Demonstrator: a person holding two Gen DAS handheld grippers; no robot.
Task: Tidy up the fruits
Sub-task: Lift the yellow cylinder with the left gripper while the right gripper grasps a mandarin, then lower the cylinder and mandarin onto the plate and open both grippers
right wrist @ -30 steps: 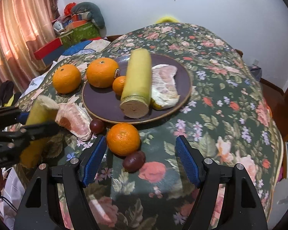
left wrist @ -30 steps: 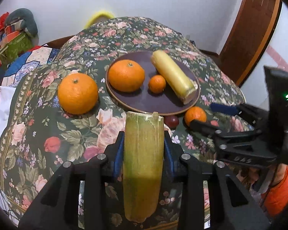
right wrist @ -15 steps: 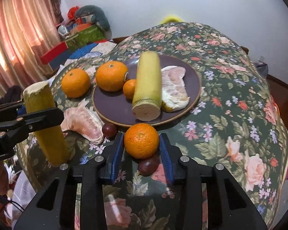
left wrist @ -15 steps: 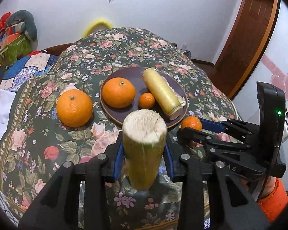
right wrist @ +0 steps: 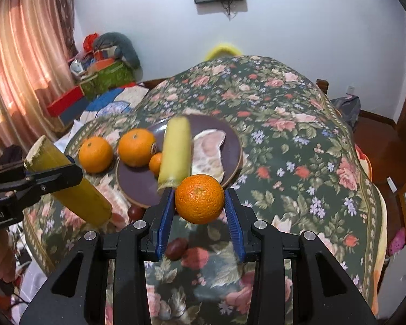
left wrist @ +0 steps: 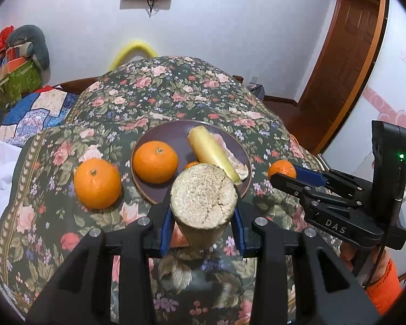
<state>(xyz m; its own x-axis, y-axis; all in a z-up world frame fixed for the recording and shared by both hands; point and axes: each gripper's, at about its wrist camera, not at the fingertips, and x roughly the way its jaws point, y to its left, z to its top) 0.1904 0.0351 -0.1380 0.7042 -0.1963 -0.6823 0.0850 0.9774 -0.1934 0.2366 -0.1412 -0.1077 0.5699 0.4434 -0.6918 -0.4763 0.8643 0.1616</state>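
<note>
Orange tangerine (right wrist: 199, 198) sits clamped between the blue pads (right wrist: 165, 216) of the right gripper (right wrist: 199, 218), narrowed onto it, clear of the flowered tablecloth (right wrist: 297, 162); left gripper (left wrist: 201, 226) is closed tight on a yellow-green cane stalk (left wrist: 203, 205), cut end toward the camera; just beyond both, the brown plate (left wrist: 173, 135) holds another stalk (left wrist: 213, 154), fruit flesh and oranges.

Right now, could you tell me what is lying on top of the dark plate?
On the plate lie a large orange, a small mandarin, a yellow-green stalk piece and a peeled pomelo segment. The stalk covers part of the mandarin; anything under it is hidden.
</note>
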